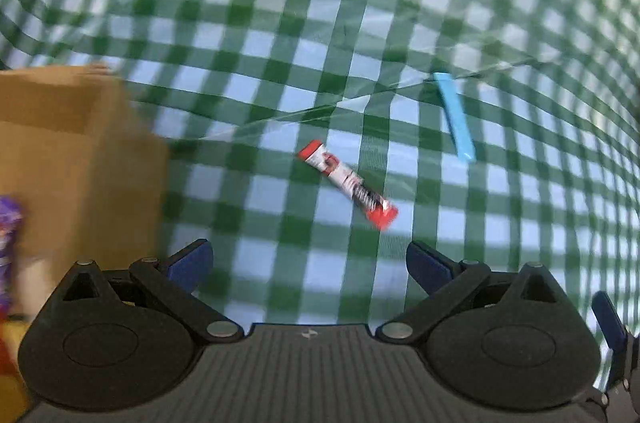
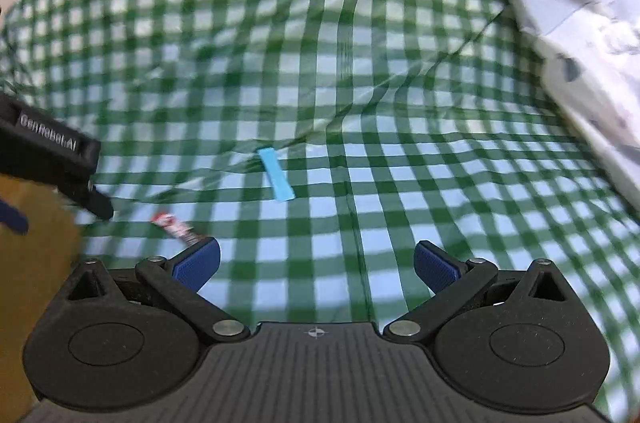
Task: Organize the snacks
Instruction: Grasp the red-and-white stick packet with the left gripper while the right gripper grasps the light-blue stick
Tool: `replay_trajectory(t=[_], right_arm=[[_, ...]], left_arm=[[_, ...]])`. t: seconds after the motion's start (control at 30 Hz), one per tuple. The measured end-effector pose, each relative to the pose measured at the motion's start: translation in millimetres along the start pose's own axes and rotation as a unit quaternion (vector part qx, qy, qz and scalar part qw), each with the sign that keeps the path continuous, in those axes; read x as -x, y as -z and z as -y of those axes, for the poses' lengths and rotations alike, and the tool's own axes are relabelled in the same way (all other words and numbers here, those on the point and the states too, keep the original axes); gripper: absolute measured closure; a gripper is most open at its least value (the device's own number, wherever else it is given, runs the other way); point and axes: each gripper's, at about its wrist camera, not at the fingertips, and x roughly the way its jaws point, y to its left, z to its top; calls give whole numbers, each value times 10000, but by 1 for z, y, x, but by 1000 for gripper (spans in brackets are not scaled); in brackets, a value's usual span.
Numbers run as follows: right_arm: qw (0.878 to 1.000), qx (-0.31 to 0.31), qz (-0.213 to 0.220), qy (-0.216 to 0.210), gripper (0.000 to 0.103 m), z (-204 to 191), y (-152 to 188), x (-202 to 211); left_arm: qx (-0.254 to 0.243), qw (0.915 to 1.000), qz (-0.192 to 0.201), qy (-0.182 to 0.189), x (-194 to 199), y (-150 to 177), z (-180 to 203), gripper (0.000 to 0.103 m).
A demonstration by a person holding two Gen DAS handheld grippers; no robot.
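**Two snacks left on the cloth**

Left wrist view: we see the left gripper (image 1: 308, 263) wide open and empty; a red-white bar (image 1: 347, 183) at centre, a blue stick (image 1: 455, 115) upper right, the cardboard box (image 1: 76, 159) at left, its contents cut off.

Right wrist view: the right gripper (image 2: 316, 265) gapes empty; motion blur obscures wrapper lettering.

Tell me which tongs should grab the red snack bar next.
Left. The red snack bar lies just ahead between the open left tongs; in the right view it sits off to the left of the right tongs.
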Motion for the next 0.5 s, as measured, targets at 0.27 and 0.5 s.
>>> replay_trajectory(t=[0.27, 0.5], right_arm=[[9975, 560, -261, -341, 1, -3, -15, -160], [9937, 921, -47, -634, 4, -18, -32, -223]], left_arm=[[294, 9980, -489, -286, -98, -34, 12, 0], [380, 9979, -241, -467, -100, -32, 11, 28]])
